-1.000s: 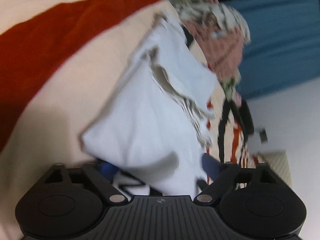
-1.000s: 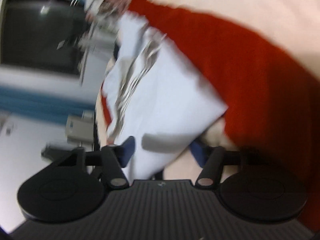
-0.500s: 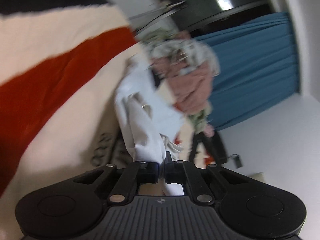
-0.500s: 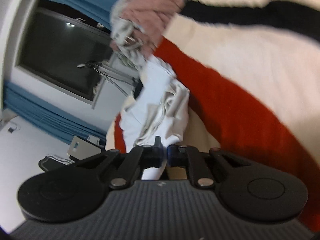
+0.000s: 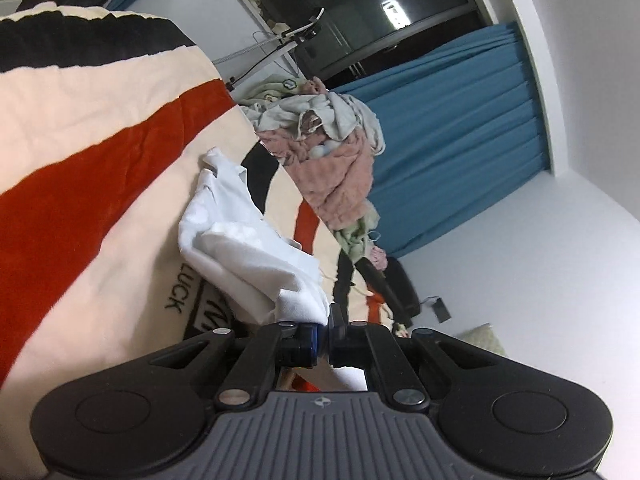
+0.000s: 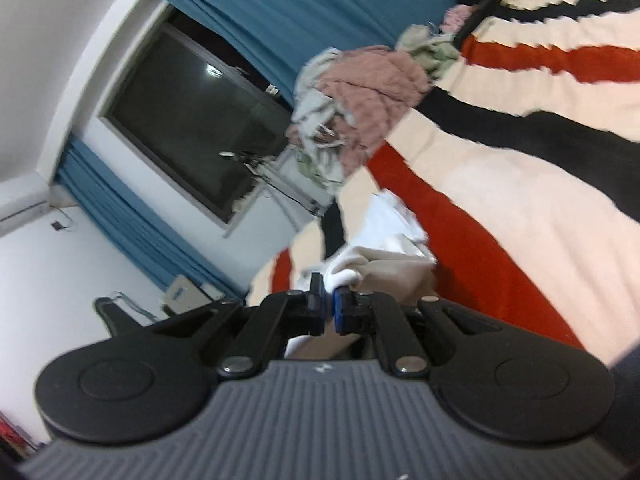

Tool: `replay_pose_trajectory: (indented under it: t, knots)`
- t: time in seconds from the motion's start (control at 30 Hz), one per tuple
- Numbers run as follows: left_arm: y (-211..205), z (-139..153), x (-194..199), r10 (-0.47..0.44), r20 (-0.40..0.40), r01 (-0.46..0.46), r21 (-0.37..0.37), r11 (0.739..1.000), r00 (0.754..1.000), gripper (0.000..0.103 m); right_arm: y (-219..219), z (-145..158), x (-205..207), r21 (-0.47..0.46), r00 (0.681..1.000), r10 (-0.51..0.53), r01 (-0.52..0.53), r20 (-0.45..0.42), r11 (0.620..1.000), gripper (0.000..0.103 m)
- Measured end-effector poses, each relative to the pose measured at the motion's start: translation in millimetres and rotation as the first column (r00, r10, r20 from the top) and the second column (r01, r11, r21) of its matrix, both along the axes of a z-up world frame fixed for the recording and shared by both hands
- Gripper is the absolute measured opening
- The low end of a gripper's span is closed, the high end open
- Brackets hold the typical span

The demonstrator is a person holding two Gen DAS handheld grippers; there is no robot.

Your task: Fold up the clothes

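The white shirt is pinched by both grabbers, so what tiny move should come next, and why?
Probably lift and spread it apart. The left gripper and right gripper each clamp an edge of the white shirt, which hangs bunched over the striped blanket.

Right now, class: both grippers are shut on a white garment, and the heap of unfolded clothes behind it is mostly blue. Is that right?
Not quite. The left gripper and right gripper are shut on the white garment, but the left wrist view shows the heap mostly pink; blue is the curtain.
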State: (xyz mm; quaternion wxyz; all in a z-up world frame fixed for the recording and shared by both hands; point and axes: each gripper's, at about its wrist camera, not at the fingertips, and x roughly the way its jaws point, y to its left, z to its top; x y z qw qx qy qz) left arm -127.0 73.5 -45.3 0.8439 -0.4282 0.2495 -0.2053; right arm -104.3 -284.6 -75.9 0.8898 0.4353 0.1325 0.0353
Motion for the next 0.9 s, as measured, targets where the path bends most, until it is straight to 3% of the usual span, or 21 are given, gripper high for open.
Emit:
replay_pose_trajectory:
  t: [0.2,0.4,0.5,0.6,0.73,0.9]
  knots:
    - [-7,20,44,0.006,-0.001,-0.006,0.026,1.0,1.0,0.005,-3,14,38,0.004,1.0,-0.016,0.016,-0.001,1.0,0.008]
    - [-17,46,161,0.04,-0.088,-0.037,0.035,0.999,0.995,0.005,-3,44,132,-0.017,0.999,-0.025,0.025,-0.033,1.0,0.008]
    - [-23,32,233,0.058,-0.168,-0.053,0.036,0.998,0.984,0.005,-4,41,200,-0.049,0.996,-0.029,0.025,-0.082,0.998,0.008]
    - [-25,8,270,0.059,-0.179,-0.053,0.04,0.998,0.982,0.005,-10,22,241,-0.023,0.993,-0.017,0.014,-0.121,1.0,0.008]
    - [-29,-21,295,0.056,-0.146,-0.047,0.063,0.997,0.988,0.005,-17,-9,269,-0.017,0.991,0.011,-0.014,-0.135,1.0,0.008]
    - [-37,-28,328,0.043,-0.074,-0.033,0.132,0.991,0.996,0.006,-20,-27,300,-0.038,0.991,0.033,-0.038,-0.129,0.999,0.01]
